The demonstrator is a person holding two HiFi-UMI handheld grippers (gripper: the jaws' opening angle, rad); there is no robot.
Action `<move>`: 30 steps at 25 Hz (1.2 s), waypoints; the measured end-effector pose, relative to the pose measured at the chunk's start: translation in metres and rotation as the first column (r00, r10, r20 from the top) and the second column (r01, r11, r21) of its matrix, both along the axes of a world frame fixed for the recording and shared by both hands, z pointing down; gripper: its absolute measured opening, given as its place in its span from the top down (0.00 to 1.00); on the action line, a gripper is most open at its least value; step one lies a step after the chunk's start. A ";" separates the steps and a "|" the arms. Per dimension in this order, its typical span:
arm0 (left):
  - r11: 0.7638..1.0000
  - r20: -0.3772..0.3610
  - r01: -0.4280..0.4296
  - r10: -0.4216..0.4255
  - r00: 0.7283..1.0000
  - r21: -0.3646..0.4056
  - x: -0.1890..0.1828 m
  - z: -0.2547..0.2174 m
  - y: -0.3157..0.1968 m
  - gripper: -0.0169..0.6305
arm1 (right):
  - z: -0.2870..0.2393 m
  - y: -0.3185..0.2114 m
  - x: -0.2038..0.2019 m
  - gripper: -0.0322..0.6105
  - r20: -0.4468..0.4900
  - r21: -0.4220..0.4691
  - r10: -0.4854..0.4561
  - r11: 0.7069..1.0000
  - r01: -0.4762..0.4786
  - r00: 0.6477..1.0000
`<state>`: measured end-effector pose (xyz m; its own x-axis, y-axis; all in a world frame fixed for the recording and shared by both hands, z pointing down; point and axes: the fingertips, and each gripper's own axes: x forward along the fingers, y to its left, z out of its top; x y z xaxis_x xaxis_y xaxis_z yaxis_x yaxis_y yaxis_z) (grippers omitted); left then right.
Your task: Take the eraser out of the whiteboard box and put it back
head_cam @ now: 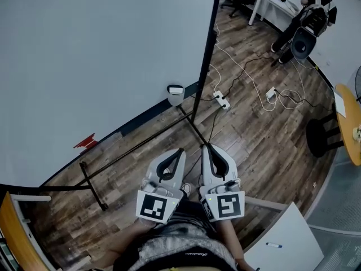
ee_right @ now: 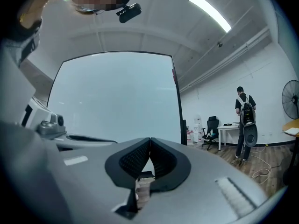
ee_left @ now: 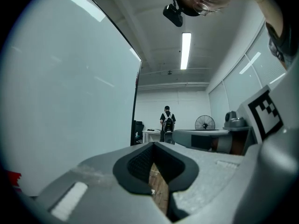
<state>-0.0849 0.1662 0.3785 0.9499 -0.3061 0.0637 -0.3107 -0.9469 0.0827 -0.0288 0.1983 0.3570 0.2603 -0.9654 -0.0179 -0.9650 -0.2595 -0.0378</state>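
Currently both claws are held low, just in front of the person's torso, side by side and pointing level toward the whiteboard (head_cam: 101, 55) stand.

Left claw (head_cam: 180, 152): clenched, tips meeting, nothing between them. Only plank floor (head_cam: 254, 145) shows through the loop behind the tips.

Right claw (head_cam: 205, 149): likewise clenched and empty, pads pressed tip to tip.

The whiteboard box (head_cam: 176, 93), a small pale holder, sits at the board's lower edge just beside the black upright post (head_cam: 206, 49), well apart from both claws. The eraser cannot be made out from here, and whether it lies in the box is not clear. A small red piece (head_cam: 86, 142) clings to the board's lower edge farther left.

On the floor beyond the post lies a white power strip (head_cam: 221, 100) with cables trailing off. Far across the room a person (head_cam: 313, 10) stands at a white desk (head_cam: 273, 3).
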 end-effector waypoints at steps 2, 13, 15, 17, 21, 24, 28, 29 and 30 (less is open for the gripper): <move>1.000 -0.005 0.024 -0.024 1.000 0.003 0.006 -0.001 -0.012 0.97 | 0.000 -0.013 0.007 0.95 -0.004 -0.002 -0.022 1.000 0.022 1.000; 0.993 -0.016 0.117 -0.117 0.993 0.005 0.021 -0.002 -0.097 0.97 | -0.001 -0.106 0.021 0.95 -0.017 -0.016 -0.133 0.991 0.132 0.991; 0.993 -0.015 0.117 -0.117 0.993 0.009 0.023 -0.002 -0.113 0.97 | -0.001 -0.124 0.022 0.95 -0.022 -0.015 -0.140 0.990 0.140 0.990; 0.993 -0.016 0.116 -0.116 0.993 0.012 0.029 -0.002 -0.137 0.97 | 0.000 -0.150 0.027 0.95 -0.020 -0.018 -0.141 0.990 0.140 0.990; 0.993 -0.028 0.121 -0.121 0.992 0.011 0.041 -0.005 -0.182 0.97 | 0.003 -0.199 0.039 0.95 -0.006 -0.019 -0.145 0.989 0.144 0.989; 0.990 -0.020 0.136 -0.136 0.991 0.022 0.045 -0.005 -0.200 0.97 | 0.007 -0.219 0.041 0.95 0.009 -0.016 -0.169 0.986 0.169 0.986; 0.982 -0.020 0.190 -0.190 0.982 0.010 0.044 -0.005 -0.217 0.97 | 0.013 -0.241 0.034 0.95 0.013 -0.027 -0.236 0.971 0.236 0.972; 0.979 -0.020 0.206 -0.206 0.978 0.008 0.043 -0.003 -0.222 0.97 | 0.015 -0.248 0.031 0.95 0.014 -0.029 -0.254 0.967 0.255 0.967; 0.975 -0.019 0.222 -0.221 0.975 0.007 0.042 -0.002 -0.226 0.97 | 0.017 -0.254 0.029 0.95 0.015 -0.031 -0.272 0.962 0.272 0.962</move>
